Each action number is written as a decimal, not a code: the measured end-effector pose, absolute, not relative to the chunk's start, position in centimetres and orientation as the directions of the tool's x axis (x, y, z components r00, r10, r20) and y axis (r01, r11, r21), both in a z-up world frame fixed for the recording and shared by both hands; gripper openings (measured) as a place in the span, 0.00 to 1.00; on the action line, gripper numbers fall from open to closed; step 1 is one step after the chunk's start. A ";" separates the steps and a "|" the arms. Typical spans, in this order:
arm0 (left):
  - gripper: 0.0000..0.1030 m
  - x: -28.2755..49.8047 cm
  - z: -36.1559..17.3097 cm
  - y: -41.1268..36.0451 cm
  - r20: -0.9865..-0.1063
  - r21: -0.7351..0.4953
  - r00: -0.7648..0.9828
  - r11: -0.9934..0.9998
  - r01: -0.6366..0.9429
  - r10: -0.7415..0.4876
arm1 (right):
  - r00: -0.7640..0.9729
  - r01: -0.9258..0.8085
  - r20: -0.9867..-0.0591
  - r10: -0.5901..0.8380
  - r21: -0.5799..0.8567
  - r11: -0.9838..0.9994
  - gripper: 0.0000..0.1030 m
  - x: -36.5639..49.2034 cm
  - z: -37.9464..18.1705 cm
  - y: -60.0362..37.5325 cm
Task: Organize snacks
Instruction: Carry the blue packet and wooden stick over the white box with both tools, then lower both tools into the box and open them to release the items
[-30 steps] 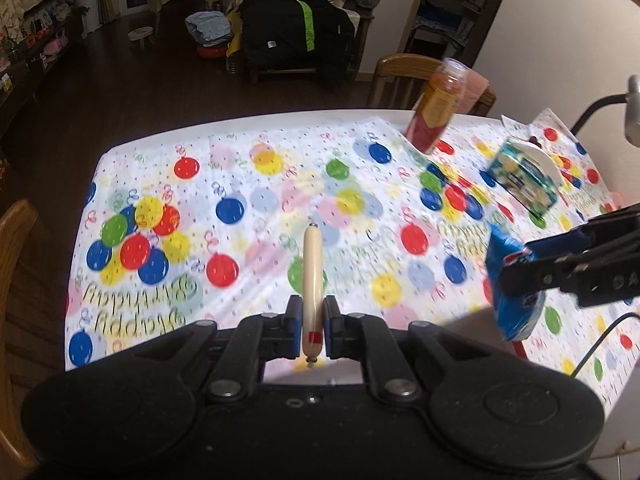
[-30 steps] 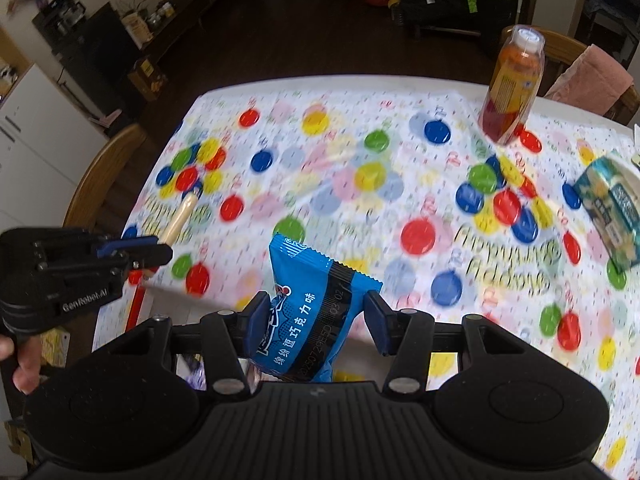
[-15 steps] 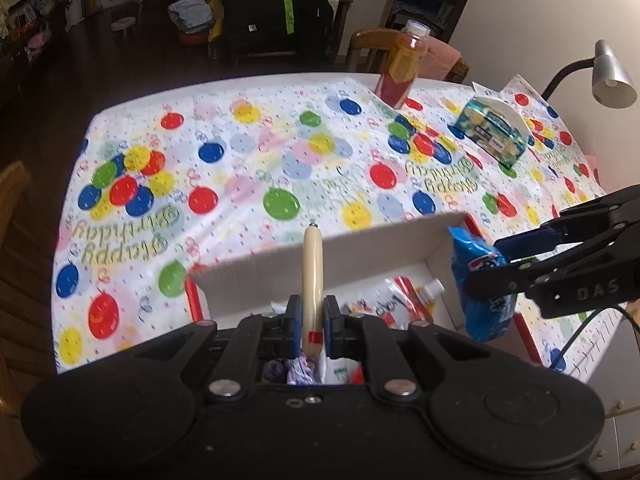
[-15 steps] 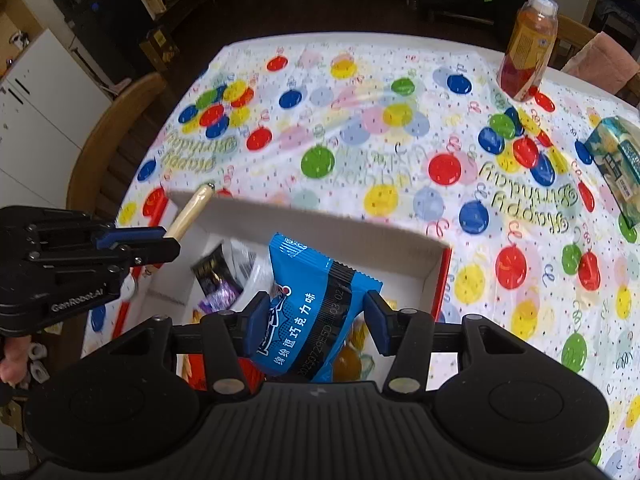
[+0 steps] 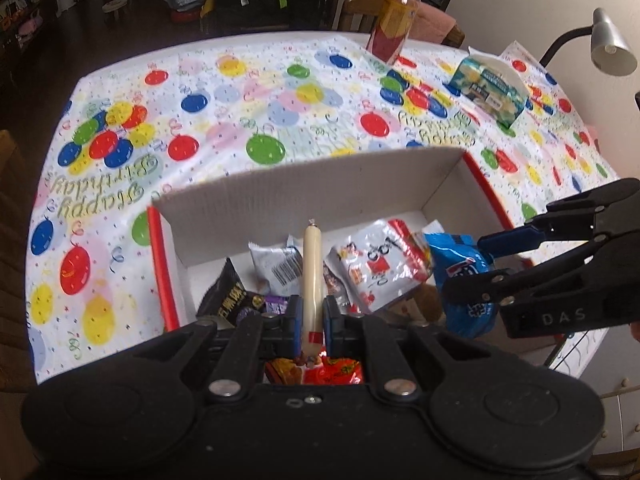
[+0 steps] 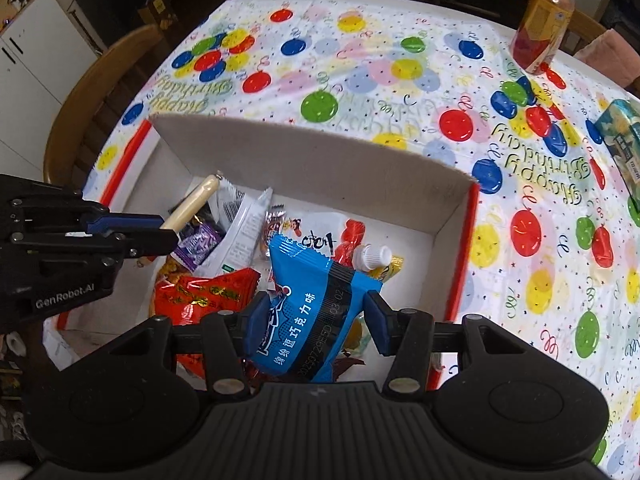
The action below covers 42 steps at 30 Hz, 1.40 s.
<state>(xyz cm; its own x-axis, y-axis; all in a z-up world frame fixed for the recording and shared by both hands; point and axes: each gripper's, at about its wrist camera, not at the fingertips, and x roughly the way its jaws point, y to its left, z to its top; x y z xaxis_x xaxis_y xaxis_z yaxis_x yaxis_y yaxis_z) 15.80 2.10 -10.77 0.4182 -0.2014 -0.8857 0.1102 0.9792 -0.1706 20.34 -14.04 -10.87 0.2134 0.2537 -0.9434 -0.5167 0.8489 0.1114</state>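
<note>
Left gripper (image 5: 312,322) closed tight on a pale sausage stick (image 5: 312,268), jaws pressing both sides of its lower part, near the red band. Stick pointing forward along the fingers, over the open cardboard box (image 5: 320,184), its tied tip over the snacks inside.

Right gripper (image 6: 312,322) clamped on a blue snack packet (image 6: 310,308), jaws squeezing its two edges; white characters and a dark printed band visible on the front. Packet held upright over the right half of the box, above the other wrappers; contact with them impossible to judge.

Seen from the left wrist: same blue packet at the right, between the black fingers (image 5: 516,240) of the right gripper. Seen from the right wrist: left gripper entering from the left, sausage stick slanted over the left part of the box.

Inside the box, white floor and red outer rim, many snacks lying mixed: a red crinkled bag (image 6: 204,294), a white packet with red print (image 5: 376,268), a black packet with gold letters (image 5: 226,298), a small purple wrapper (image 6: 198,242), a silver packet with a barcode (image 5: 278,266), a pouch with a white screw cap (image 6: 374,258).

Box standing on a tablecloth (image 5: 240,92) with coloured balloons. Far side of the table: an orange drink bottle (image 5: 394,24), upright. To the right of it, well apart from the box: a tissue pack (image 5: 490,90). Grey desk lamp (image 5: 610,44) at the right edge
</note>
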 end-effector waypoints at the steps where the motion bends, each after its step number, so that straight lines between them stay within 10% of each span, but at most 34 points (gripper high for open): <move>1: 0.08 15.8 -11.1 2.0 -0.889 -0.168 0.413 0.980 0.108 -0.198 | 0.212 -0.519 -0.945 0.249 0.107 0.848 0.49 20.3 -11.2 -13.8; 21: 0.08 16.0 -13.7 1.1 -0.906 -0.158 0.382 0.983 0.097 -0.184 | 0.211 -0.469 -0.925 0.316 0.187 0.863 0.51 19.5 -13.3 -14.6; 42: 0.25 12.4 -11.4 1.4 -0.870 -0.164 0.455 0.982 0.097 -0.190 | 0.364 -0.458 -0.822 0.438 0.251 0.853 0.78 14.6 -9.1 -18.2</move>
<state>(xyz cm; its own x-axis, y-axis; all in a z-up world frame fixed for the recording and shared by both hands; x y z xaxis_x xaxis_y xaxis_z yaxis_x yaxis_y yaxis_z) 12.44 1.41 -11.35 0.4555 -0.1901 -0.8697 0.0974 0.9817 -0.1636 14.60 -18.15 -9.06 0.3638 0.4376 -0.8223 -0.4581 0.8527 0.2511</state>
